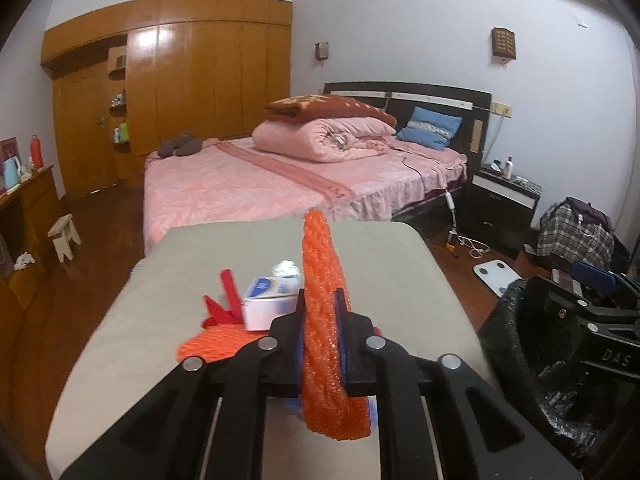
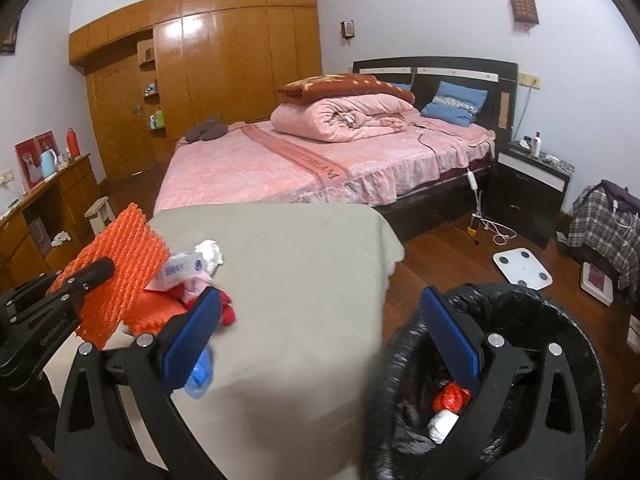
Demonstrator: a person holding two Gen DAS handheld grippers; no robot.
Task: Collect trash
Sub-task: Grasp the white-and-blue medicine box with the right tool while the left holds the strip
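My left gripper (image 1: 322, 312) is shut on an orange foam net sleeve (image 1: 320, 280) and holds it above the beige-covered table (image 1: 160, 320). It also shows at the left of the right wrist view (image 2: 120, 276). On the table lie a second orange foam net (image 1: 212, 344), a white and blue box (image 1: 266, 300), red wrapper scraps (image 1: 220, 312), a crumpled white tissue (image 1: 286, 268) and a blue piece (image 2: 200, 376). My right gripper (image 2: 320, 328) is open and empty, between the table and a bin lined with a black bag (image 2: 560, 320) that holds some trash.
A bed with pink covers (image 2: 320, 160) stands behind the table. A wooden wardrobe (image 2: 220, 60) fills the back wall. A black nightstand (image 2: 528, 184), a white scale (image 2: 522, 268) and a plaid bag (image 2: 604, 216) are at the right. A wooden desk (image 2: 40, 216) is at the left.
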